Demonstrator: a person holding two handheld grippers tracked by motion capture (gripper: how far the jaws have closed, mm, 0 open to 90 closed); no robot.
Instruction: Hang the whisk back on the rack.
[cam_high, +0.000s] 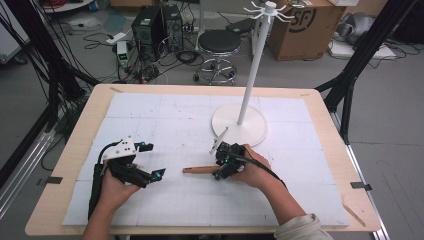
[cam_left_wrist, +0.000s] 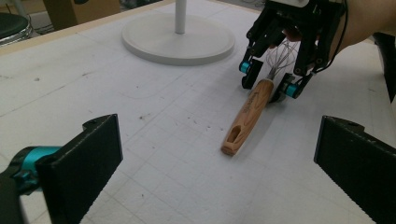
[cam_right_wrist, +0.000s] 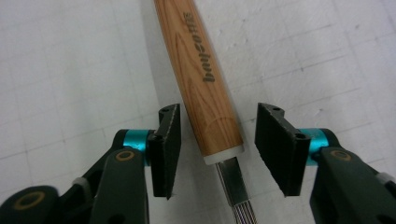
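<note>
White padded sheeting covers most of the wooden counter (cam_high: 70, 150), which stands in a workshop room with a black stool (cam_high: 218, 42), a cardboard box (cam_high: 305, 25), computer cases and loose cables on the grey floor behind its far edge. On this sheet, a little toward the near edge from the counter's middle, lies a whisk (cam_high: 200, 170) (cam_left_wrist: 250, 112) (cam_right_wrist: 205, 88) with a light wooden handle, flat on the surface, its handle running toward the counter's left edge and its wire end toward the right. The right hand-held gripper (cam_high: 220, 167) (cam_left_wrist: 271, 81) (cam_right_wrist: 217, 149) is lowered over the joint where handle meets wires; its jaws straddle that end of the handle, a gap showing on both sides, so nothing is grasped yet. Just beyond it toward the far edge sits the round white base of a tall hook stand (cam_high: 240, 125) (cam_left_wrist: 180, 35). The left hand-held gripper (cam_high: 150, 160) (cam_left_wrist: 219, 163) rests near the left edge of the counter, well apart from the whisk, jaws spread wide and bare, pointing toward the whisk's handle tip.
</note>
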